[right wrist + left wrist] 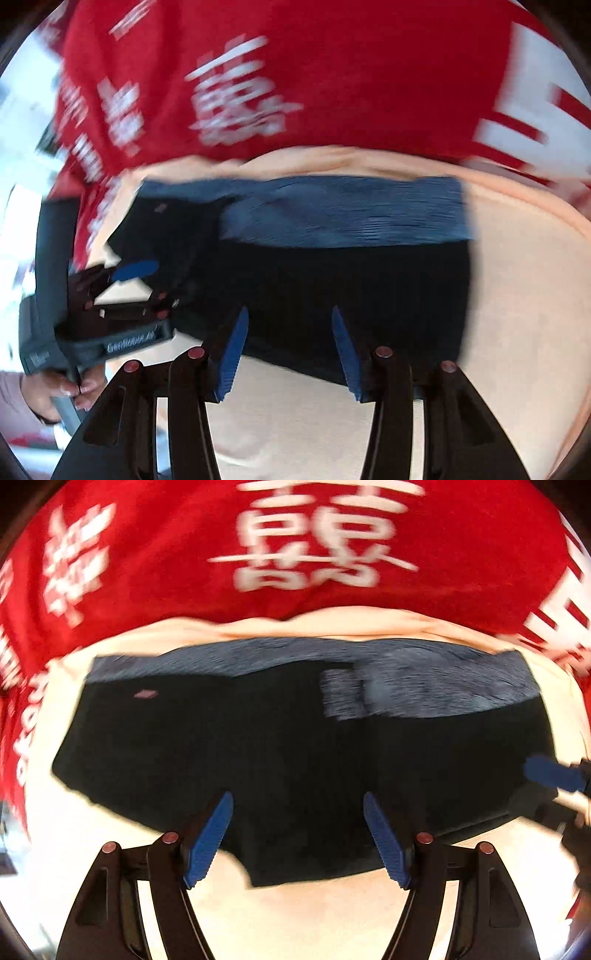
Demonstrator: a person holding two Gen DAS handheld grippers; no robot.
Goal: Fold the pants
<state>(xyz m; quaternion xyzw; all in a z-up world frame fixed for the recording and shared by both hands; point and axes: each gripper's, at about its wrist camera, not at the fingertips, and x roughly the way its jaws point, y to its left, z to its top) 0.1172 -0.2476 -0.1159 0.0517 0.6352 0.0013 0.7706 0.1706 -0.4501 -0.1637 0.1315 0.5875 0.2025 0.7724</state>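
A red cloth (155, 554) printed with large white characters covers the carrying surface across the far side of both views; whether a tabletop lies beneath it cannot be told. On the red cloth lies a pale cream cloth (332, 915), its far edge bunched into soft folds where it meets the red. Directly on the cream cloth lie the dark pants (258, 760), spread flat and wide, with a blue-grey ribbed waistband (443, 686) along their far edge and a small pinkish mark near the left end. In the right wrist view the cream cloth (524, 295) extends bare well beyond the right edge of the pants (351, 288).
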